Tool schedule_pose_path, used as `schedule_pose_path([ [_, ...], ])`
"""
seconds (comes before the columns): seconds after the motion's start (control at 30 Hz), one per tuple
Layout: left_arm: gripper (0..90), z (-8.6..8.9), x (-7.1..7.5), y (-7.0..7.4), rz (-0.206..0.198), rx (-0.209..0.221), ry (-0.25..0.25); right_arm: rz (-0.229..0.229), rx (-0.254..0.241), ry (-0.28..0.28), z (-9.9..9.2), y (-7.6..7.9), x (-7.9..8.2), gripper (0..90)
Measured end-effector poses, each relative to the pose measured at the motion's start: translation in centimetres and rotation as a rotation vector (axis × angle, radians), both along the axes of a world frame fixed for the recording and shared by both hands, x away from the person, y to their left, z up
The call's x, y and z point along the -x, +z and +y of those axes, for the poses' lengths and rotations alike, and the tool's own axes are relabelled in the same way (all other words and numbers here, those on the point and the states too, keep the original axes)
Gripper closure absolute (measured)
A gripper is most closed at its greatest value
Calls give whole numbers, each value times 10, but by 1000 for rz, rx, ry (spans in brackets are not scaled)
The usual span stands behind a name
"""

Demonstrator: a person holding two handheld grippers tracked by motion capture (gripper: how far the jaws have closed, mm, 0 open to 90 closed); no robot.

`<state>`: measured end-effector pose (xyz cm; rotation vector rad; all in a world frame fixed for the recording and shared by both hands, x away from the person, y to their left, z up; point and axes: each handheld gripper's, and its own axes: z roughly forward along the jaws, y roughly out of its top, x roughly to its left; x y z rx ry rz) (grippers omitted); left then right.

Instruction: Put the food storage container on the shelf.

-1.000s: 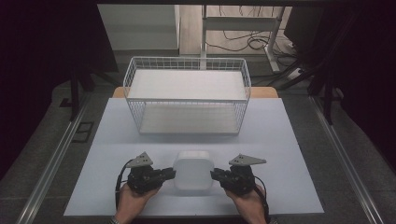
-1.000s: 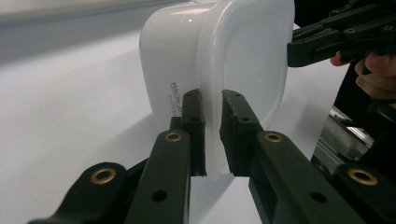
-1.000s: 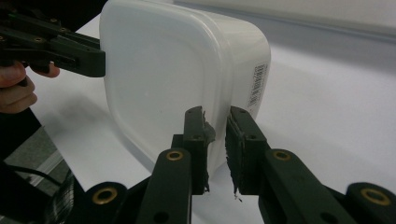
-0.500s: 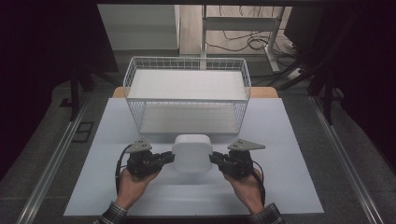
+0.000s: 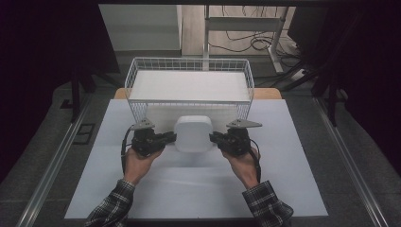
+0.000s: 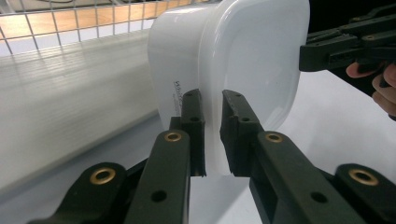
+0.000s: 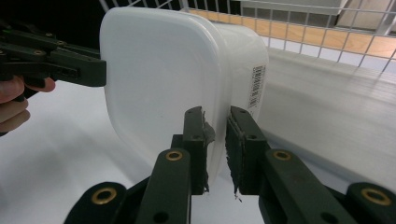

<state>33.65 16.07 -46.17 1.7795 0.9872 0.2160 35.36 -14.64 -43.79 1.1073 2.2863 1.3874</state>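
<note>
— Where is the container now?

— The white container (image 5: 193,134) hangs above the tabletop (image 5: 283,189), just before the wire basket (image 5: 189,66). My left tongs (image 5: 169,137) are clamped on its left rim, my right tongs (image 5: 216,138) on the right rim.

— What can go wrong?

— Each grip takes only a thin edge (smooth plastic, I think). If one hand goes faster or higher, the rim may slip out, or the container may knock the basket wall.

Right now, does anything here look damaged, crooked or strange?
One small thing: the pad on the right gripper looks torn and frayed where it pinches the rim of the white container. The container itself looks whole, held level between both grippers.
</note>
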Motion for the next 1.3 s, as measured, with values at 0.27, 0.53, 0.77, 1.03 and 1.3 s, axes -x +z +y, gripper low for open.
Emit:
schedule_pose_path([
  [0.27,806,-1,-23,-11,27,-17,26,21,4,-22,4,-11,-20,778],
  [0.53,803,-8,-38,-24,56,-32,41,60,20,-44,2,-29,-36,773],
  [0.77,798,-10,-47,-33,83,-20,63,84,39,-61,5,-37,-50,765],
  [1.03,779,-16,-49,-31,-4,-94,97,78,30,-64,6,-39,-58,696],
  [1.3,750,-23,-59,-27,-71,-154,166,-21,64,-105,16,-37,-68,683],
])
